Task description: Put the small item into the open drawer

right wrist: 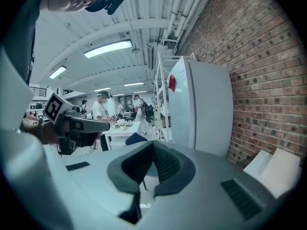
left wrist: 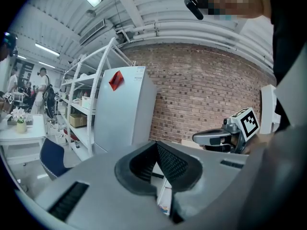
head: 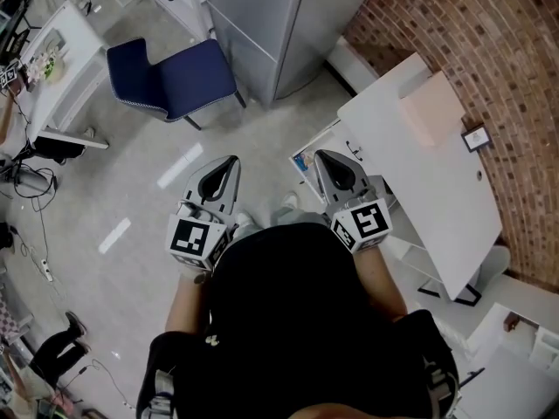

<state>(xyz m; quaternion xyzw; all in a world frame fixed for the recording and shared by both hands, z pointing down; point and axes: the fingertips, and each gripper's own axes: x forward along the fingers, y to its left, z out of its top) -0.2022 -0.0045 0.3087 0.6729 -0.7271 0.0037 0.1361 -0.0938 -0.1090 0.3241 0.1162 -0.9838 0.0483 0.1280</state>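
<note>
Both sets of jaws are closed w/ nothing btwn the pads. Your grey two-jaw left gripper (head: pixel 231 161) and its twin, the grey right gripper (head: pixel 321 155), sit side by side at waist height, pointing fwd and a bit down. In each gripper view the ribbed black pads meet at the tips.

So the small item isn't in hand, and no view lets you pick it out. There's a small colourful patch (head: pixel 301 161) low down, just left of the right jaws' tip, but it's too small to name.

What looks like the white open drawer (head: pixel 314 142) lies just ahead of the right jaws and slightly to their left, at the near end of the long white desk (head: pixel 437 199). The desk's long axis runs approx. parallel to where your jaws point, off to the right of the right jaws, along the red-brick wall (head: pixel 507 77). By my read the right gripper is nearer the drawer; the left would have to cross over.

The desk top is mostly bare: a flat beige cardboard box (head: pixel 430 107) and a small dark-framed square (head: pixel 476 136).

Room:
- The pale glossy floor (head: pixel 131 190) is under both jaws.
- A navy padded chair (head: pixel 170 77) is ahead-left of the left jaws.
- A tall grey metal cabinet (head: pixel 262 24) is ahead, btwn the two.
</note>
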